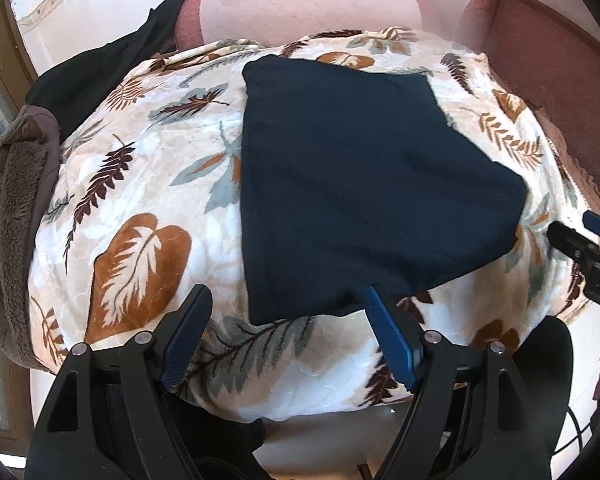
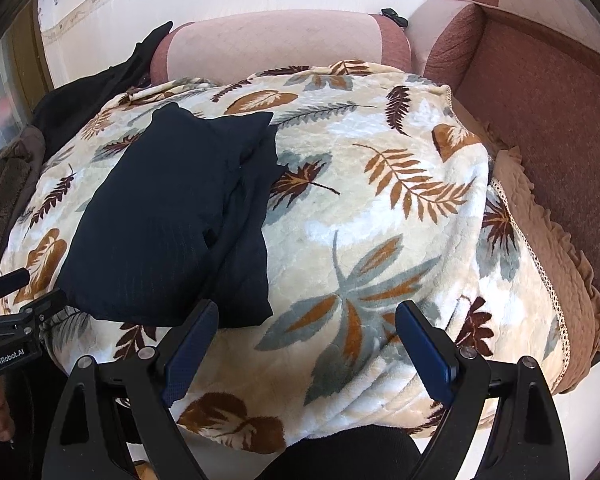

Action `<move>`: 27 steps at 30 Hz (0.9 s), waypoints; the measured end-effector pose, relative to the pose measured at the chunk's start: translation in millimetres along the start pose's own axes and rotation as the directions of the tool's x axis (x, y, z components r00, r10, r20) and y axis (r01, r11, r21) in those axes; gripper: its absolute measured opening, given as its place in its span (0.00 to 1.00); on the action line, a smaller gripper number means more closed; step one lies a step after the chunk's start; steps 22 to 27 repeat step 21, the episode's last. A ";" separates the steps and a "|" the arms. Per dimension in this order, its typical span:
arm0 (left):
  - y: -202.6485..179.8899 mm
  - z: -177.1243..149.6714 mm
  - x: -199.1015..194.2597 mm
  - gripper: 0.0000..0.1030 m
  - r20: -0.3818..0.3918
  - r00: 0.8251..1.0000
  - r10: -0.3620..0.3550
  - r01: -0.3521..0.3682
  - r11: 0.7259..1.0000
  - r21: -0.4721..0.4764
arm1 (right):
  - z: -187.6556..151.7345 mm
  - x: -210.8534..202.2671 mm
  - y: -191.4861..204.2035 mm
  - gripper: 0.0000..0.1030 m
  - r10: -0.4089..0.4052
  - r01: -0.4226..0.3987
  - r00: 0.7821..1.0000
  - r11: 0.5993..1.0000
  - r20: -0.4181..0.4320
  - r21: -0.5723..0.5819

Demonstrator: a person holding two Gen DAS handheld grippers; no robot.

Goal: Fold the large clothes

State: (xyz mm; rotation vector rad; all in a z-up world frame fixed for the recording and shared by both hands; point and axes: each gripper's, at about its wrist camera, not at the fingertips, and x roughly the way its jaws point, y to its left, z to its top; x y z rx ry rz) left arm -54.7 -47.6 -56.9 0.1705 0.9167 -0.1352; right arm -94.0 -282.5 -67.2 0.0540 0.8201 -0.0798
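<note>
A dark navy garment [image 1: 364, 184] is seen lying folded into a compact packet on a leaf-patterned blanket [image 1: 140, 208] spread over a sofa [image 2: 540, 92], presumably so that a soft, flat surface is offered for folding. The left claw [image 1: 288, 312] is held just above the packet's near edge with its jaws apart and nothing between them; the right claw [image 2: 304, 324] is likewise spread wide and empty, poised over bare blanket beside the packet's layered side [image 2: 244, 208]. Both are angled downward, probably in readiness for a further fold or a final smoothing (the fold already looks nearly finished). A brown fleece [image 1: 8, 200] and black clothing [image 1: 112, 60] are left aside at the blanket's edge.
</note>
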 end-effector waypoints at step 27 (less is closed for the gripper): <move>-32.1 12.9 -12.6 0.77 -0.020 0.995 -0.098 0.098 0.995 -0.008 | -3.1 -3.1 -18.6 0.88 0.013 -0.013 1.000 0.998 0.008 0.058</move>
